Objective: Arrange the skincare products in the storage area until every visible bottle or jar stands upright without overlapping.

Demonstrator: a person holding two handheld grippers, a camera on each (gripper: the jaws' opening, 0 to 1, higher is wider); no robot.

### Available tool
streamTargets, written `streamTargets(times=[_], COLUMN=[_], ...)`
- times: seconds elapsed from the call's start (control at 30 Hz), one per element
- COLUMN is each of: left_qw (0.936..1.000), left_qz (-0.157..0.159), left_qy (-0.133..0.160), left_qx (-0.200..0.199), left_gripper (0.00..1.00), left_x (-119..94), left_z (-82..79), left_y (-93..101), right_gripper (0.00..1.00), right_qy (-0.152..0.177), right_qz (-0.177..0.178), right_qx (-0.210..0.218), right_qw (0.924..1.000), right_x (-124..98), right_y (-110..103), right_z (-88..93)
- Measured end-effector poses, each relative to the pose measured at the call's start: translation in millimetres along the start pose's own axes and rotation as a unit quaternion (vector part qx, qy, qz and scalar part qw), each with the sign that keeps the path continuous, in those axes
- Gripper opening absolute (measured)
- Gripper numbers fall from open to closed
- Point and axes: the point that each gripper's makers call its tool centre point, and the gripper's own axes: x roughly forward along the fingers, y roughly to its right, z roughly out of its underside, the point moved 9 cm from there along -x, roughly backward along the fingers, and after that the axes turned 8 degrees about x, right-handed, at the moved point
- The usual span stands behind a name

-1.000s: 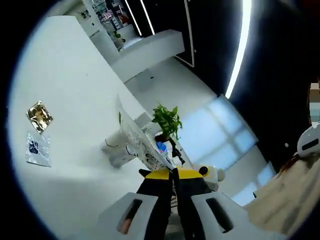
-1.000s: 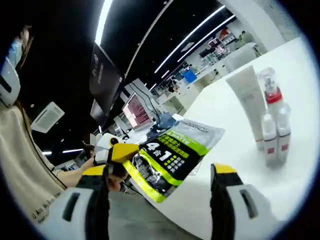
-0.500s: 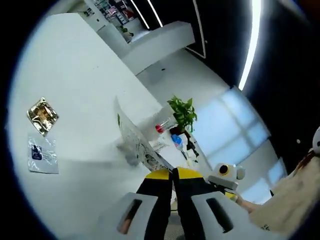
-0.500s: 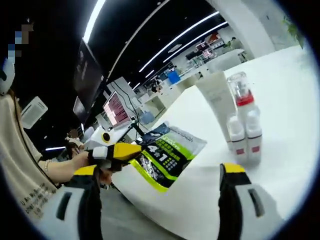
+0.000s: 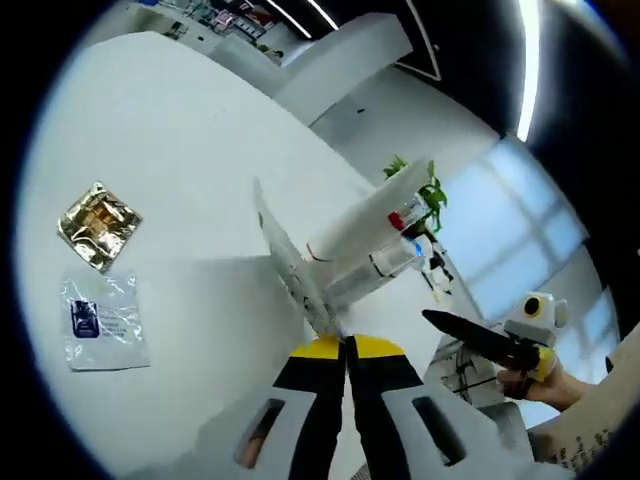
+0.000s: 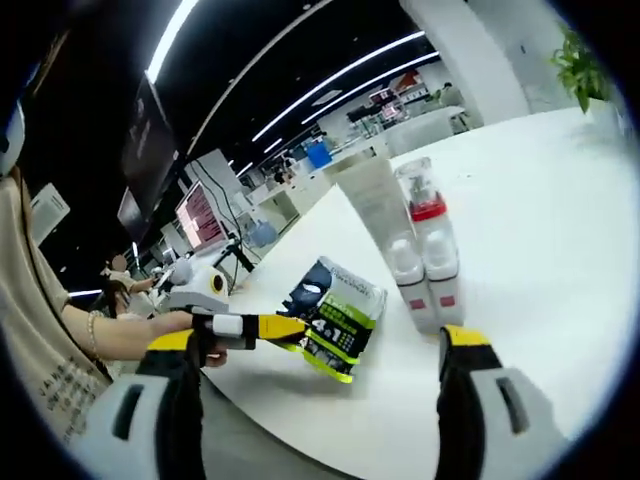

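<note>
My left gripper (image 5: 347, 345) is shut on the corner of a flat black-and-green sachet (image 5: 293, 268), seen edge-on here. In the right gripper view the same sachet (image 6: 337, 315) hangs tilted just above the white table (image 6: 540, 230), pinched by the left gripper (image 6: 268, 327), with a hand (image 6: 120, 335) behind it. Just past the sachet stand a white tube (image 6: 375, 198), a red-collared pump bottle (image 6: 420, 200) and two small white bottles (image 6: 423, 280), all upright. My right gripper (image 6: 318, 340) is open with nothing between its jaws, and it shows off the table's edge (image 5: 490, 343).
A gold sachet (image 5: 97, 212) and a clear sachet with a blue label (image 5: 100, 320) lie flat on the table (image 5: 180, 130), apart from the bottles. A green plant (image 6: 580, 60) stands at the far table edge. Desks and screens (image 6: 200, 215) lie beyond.
The left gripper has brought the sachet down from mid-air to just above the table beside the bottles. Both views have shifted with the hands. The right gripper stays open.
</note>
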Motion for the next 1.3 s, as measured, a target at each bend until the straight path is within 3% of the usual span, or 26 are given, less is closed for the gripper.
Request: streamTargets(times=[0.2,0.33,0.57,0.7,0.8,0.93,1.07,1.17,1.3], left_qw=[0.9996,0.997,0.9863,0.9704,0.9545,0.94,0.9226,0.9162,0.9003], left_qz=[-0.025,-0.052,-0.095,-0.109,-0.127,-0.151,-0.148,-0.133,-0.11], left_qy=[-0.016,-0.041,-0.068,-0.085,-0.099,-0.111,-0.112,-0.115,-0.126], left_qx=[-0.003,0.039,0.116,0.198,0.251,0.285,0.338,0.36,0.402], left_gripper=[0.0,0.0,0.03,0.09,0.24,0.43,0.43,0.43,0.46], left_x=[6,10,11,12,10,9,10,17,29], left_z=[9.0,11.3,11.9,8.9,7.8,4.1,-0.4,-4.8,-6.3], left_y=[-4.5,-8.4,-12.3,-8.2,-6.4,-12.8,-10.2,-8.7,-9.7], right_gripper=[1.0,1.0,1.0,1.0,1.0,1.0,1.0,1.0,1.0], right_qy=[0.001,-0.001,-0.002,-0.002,-0.002,-0.001,0.001,0.0,-0.001], right_qz=[0.015,0.022,0.025,0.025,0.025,0.026,0.025,0.025,0.025], right_qx=[0.008,0.014,0.015,0.014,0.014,0.015,0.016,0.015,0.014], right_qw=[0.9998,0.9997,0.9996,0.9996,0.9996,0.9996,0.9995,0.9996,0.9996], right_x=[-5,-7,-7,-7,-6,-7,-7,-7,-7], right_y=[5,7,7,7,6,6,6,6,6], right_z=[3.2,7.2,7.8,7.9,7.9,7.8,7.6,7.7,7.8])
